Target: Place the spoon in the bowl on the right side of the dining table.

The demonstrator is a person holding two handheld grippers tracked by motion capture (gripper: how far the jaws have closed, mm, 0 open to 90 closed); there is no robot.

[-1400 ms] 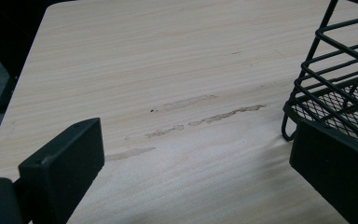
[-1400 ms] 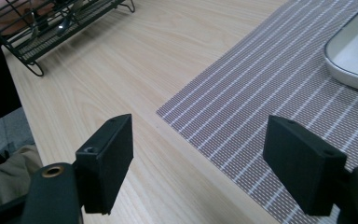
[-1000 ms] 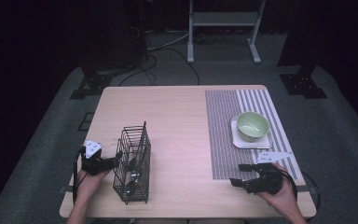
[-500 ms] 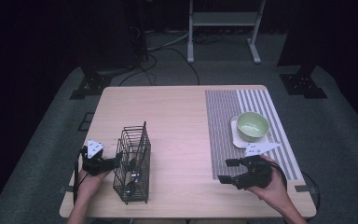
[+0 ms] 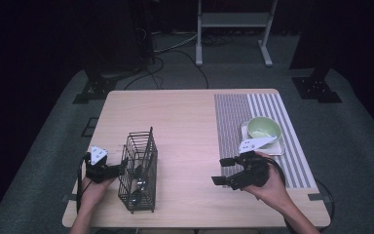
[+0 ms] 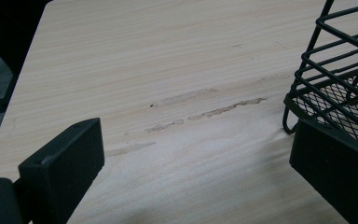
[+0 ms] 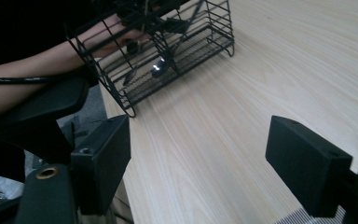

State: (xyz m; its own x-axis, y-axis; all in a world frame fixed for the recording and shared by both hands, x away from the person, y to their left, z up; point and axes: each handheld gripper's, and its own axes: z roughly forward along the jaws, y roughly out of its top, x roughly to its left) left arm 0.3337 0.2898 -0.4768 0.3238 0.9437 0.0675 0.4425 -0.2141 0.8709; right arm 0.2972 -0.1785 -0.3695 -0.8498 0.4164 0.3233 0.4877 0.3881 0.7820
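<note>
The left gripper (image 5: 122,165) sits at the near-left of the table (image 5: 185,117), jaws spread and holding nothing. In the left gripper view one jaw lies against the lower corner of the wire basket (image 6: 340,79); the other stands over bare wood. The basket (image 5: 139,170) is just beside this gripper, on its right, with its long axis running near to far. Metal utensils (image 5: 139,183) lie inside; their type cannot be told.

The right gripper (image 5: 224,170) hovers at the near-right, well apart from the basket, jaws released and empty, pointing left toward it. The left hand is judged the nearer for any move on the basket.

Farther off, a green bowl (image 5: 264,128) rests on a white plate (image 5: 277,148) on the striped mat (image 5: 233,112).
</note>
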